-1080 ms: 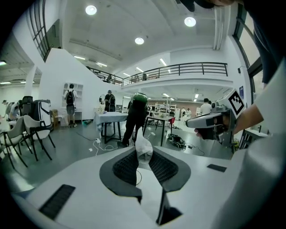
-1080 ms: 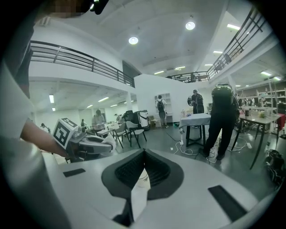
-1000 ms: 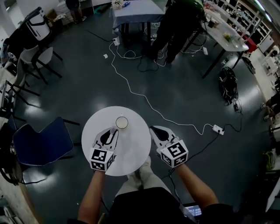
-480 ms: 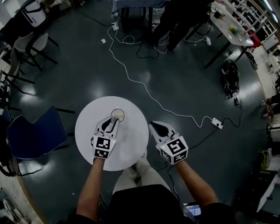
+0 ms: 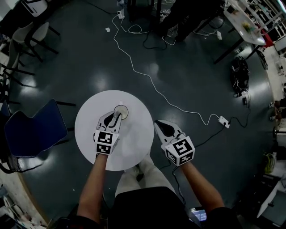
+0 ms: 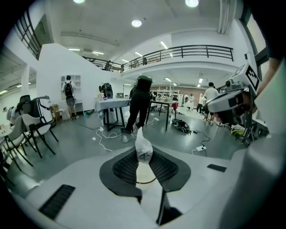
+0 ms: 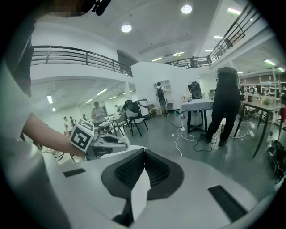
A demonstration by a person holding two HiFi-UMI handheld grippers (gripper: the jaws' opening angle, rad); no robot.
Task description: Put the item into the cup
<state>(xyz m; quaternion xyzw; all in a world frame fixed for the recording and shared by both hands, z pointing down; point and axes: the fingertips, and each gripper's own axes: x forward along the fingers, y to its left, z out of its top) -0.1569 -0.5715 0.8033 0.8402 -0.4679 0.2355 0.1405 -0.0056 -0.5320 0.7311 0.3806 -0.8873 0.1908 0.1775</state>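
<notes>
A round white table (image 5: 134,150) carries a pale cup (image 5: 123,109) near its far side. My left gripper (image 5: 117,115) reaches over the table with its tips at the cup's near rim. It is shut on a small crumpled grey-white item (image 6: 143,146), which sticks up between the pads. In the left gripper view the cup (image 6: 145,174) shows just below and beyond the item. My right gripper (image 5: 159,125) hangs off the table's right edge, above the floor. Its pads meet in the right gripper view with nothing between them (image 7: 143,154).
A blue chair (image 5: 31,134) stands close to the table's left. A white cable (image 5: 149,80) runs across the dark floor to a power strip (image 5: 222,120). A person (image 5: 187,13) stands by tables at the back. My own legs (image 5: 140,172) are under the table's near edge.
Both grippers have sunk lower. The left one has moved forward with the item, from short of the cup to its rim. The right one stays beside the table.
</notes>
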